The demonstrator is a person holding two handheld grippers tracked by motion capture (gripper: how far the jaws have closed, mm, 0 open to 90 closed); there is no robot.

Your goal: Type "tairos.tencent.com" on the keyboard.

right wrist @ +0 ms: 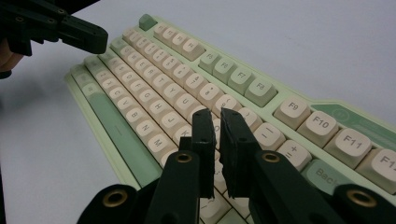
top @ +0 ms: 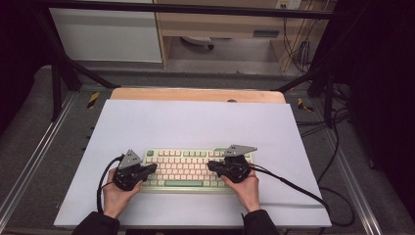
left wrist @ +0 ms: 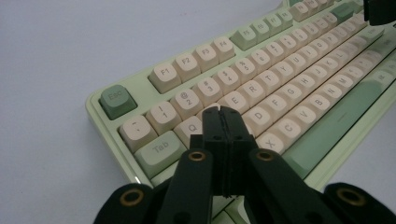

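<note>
A pale green keyboard (top: 188,170) with cream and green keys lies on the white sheet, near its front edge. My left gripper (top: 152,168) hovers over the keyboard's left end. In the left gripper view its jaws are shut with nothing held, and the tips (left wrist: 220,111) sit just above the letter keys near Q and Tab on the keyboard (left wrist: 280,70). My right gripper (top: 211,165) hovers over the right half. Its jaws stand a narrow gap apart, empty, above the keys (right wrist: 217,114) near the number row. The left gripper's fingers (right wrist: 86,33) show beyond the keyboard (right wrist: 149,93).
The white sheet (top: 195,125) covers a wooden table (top: 195,94) framed by metal rails. Black cables (top: 298,188) trail from the right gripper across the sheet's right side. A cable (top: 101,181) loops beside the left hand. Cabinets and wiring stand behind the table.
</note>
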